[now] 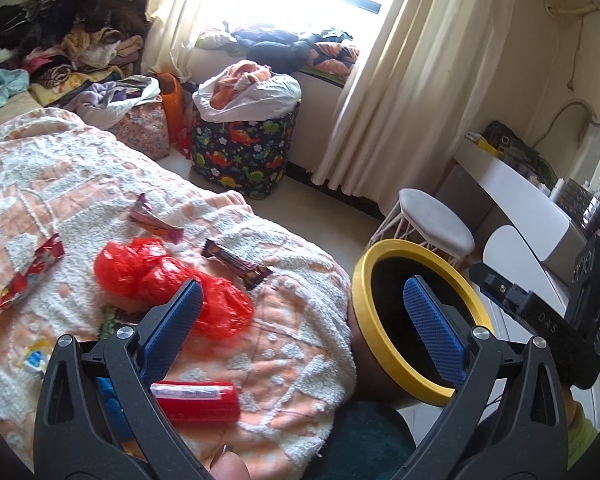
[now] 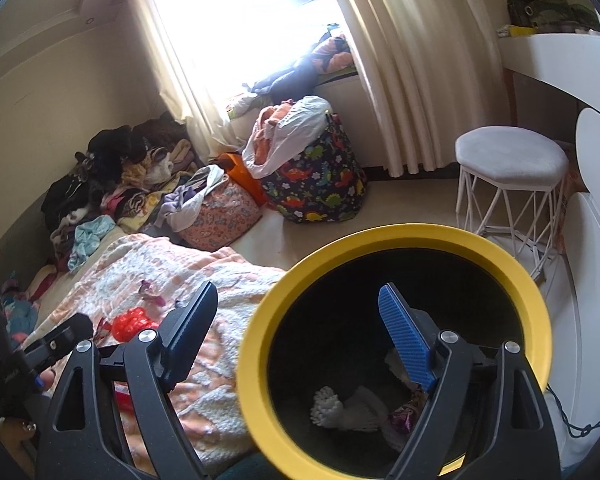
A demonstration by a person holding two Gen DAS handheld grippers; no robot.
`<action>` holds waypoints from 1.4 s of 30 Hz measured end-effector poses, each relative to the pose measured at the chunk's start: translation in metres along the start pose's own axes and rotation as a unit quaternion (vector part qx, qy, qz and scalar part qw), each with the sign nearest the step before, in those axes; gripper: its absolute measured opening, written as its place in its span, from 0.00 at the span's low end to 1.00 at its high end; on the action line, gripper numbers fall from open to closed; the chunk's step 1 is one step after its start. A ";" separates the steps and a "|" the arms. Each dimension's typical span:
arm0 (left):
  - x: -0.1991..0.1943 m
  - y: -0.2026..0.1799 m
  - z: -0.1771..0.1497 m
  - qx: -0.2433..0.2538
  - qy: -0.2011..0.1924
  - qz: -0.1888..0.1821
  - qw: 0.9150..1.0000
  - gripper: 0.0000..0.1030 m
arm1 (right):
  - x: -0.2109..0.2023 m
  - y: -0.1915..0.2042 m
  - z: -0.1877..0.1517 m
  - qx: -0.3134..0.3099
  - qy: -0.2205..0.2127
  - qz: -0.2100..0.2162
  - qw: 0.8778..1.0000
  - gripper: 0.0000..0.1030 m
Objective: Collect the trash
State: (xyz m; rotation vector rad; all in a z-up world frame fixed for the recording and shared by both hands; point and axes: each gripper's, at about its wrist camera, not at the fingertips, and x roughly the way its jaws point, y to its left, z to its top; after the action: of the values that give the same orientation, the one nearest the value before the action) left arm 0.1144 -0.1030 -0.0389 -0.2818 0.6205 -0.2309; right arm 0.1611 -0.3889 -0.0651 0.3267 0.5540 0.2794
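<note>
Hovering over the bed's peach-and-white blanket [image 1: 284,332], the left gripper [image 1: 304,320] has its blue pads spread wide and holds nothing. A red plastic bag [image 1: 156,276] lies just beyond its left pad, a brown snack wrapper [image 1: 236,263] beside that, a red packet [image 1: 198,400] nearer the camera.

Seen from the right wrist, the right gripper [image 2: 300,328] is likewise wide open and empty, straddling the yellow rim of the black trash bin [image 2: 380,240]. White crumpled trash [image 2: 348,410] rests inside the bin.
</note>
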 end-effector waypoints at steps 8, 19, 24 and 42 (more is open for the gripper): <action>-0.011 0.020 0.003 -0.015 -0.013 0.012 1.000 0.90 | 0.004 0.024 -0.005 -0.015 0.016 0.029 0.999 0.78; -0.026 0.046 0.008 -0.036 -0.031 0.031 0.998 0.90 | 0.004 0.064 -0.018 -0.054 0.036 0.060 0.996 0.78; -0.032 0.060 0.010 -0.047 -0.038 0.041 0.997 0.90 | 0.005 0.082 -0.025 -0.070 0.049 0.074 0.994 0.78; -0.059 0.117 0.011 -0.089 -0.049 0.085 0.991 0.90 | 0.018 0.143 -0.055 -0.162 0.110 0.123 0.973 0.78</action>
State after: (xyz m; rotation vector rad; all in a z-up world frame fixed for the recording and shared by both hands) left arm 0.0899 0.0264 -0.0370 -0.4078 0.5655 0.0032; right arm 0.1214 -0.2403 -0.0639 0.0459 0.6750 0.6441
